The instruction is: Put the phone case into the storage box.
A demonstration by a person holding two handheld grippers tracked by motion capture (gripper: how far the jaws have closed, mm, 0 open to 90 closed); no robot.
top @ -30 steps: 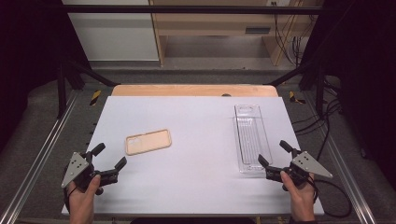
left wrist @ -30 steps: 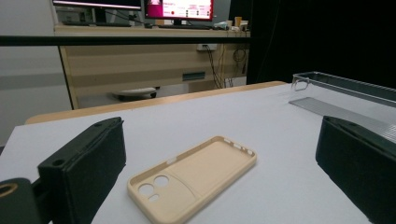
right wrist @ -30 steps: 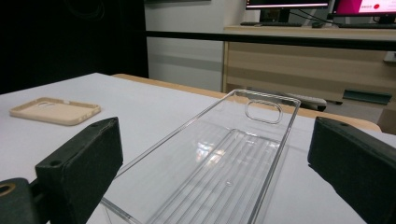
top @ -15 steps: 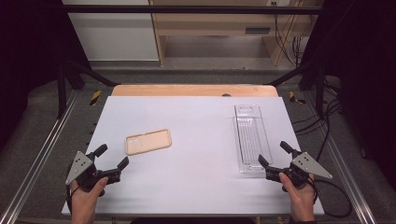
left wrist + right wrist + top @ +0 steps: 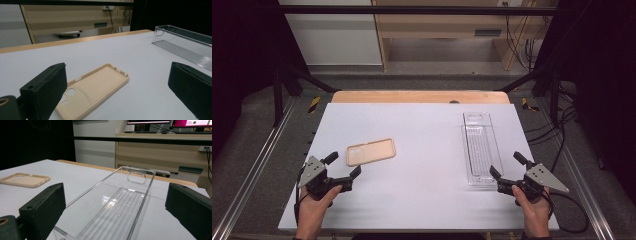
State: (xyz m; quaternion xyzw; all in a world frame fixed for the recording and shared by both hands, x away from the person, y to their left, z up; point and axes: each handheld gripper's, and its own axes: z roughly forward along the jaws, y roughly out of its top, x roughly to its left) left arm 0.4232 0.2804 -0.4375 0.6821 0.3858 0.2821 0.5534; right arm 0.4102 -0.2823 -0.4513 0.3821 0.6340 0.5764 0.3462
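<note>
Left tongs (image 5: 343, 166) agape, moved forward since a second ago, now just short of case (image 5: 370, 151); right tongs (image 5: 508, 171) agape, unmoved, at near end of tray (image 5: 481, 149).
Left gripper view: case (image 5: 95, 91) between jaws, untouched.
Right gripper view: tray (image 5: 112, 207) ahead between jaws; grasp likely next.
</note>
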